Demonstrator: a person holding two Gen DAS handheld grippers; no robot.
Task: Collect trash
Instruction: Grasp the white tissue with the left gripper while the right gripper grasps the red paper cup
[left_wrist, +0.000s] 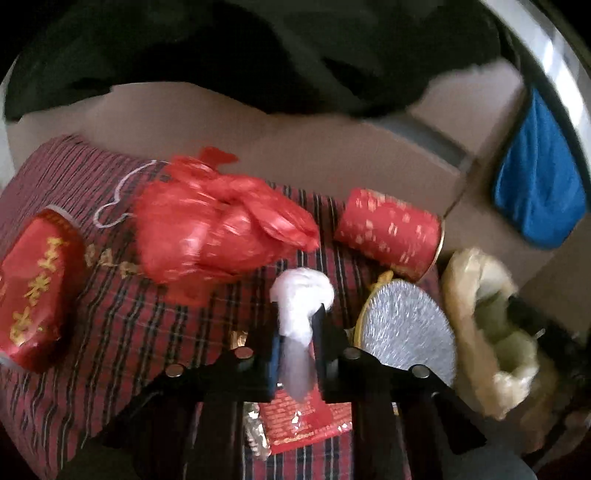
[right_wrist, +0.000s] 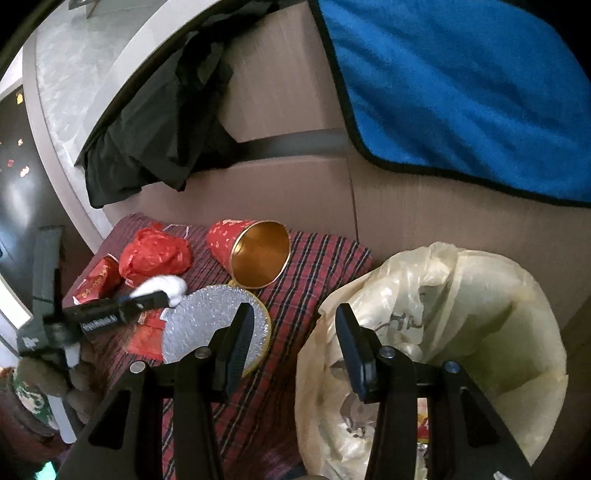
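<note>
The left gripper is pinching a crumpled white tissue wad between its fingers, holding it just above the red plaid cloth that is covering the table, beside the round silver foil-faced disc with a gold rim. The right gripper is hanging with its fingers apart and holding nothing, poised over the near rim of the pale translucent plastic trash bag, which is standing open just beside the cloth. The tissue is looking very light, soft and compressible, so a pinch across its middle should be enough, though loose ends may be snagging or tearing. The crumpled red plastic bag will likely be light, slippery and crackly, best taken by a bunched fold. The red cylindrical tin with gold lining, lying on its side, is looking stiff and best gripped at the rim. The red packet is bearing gold Chinese characters, too blurred to read.
</note>
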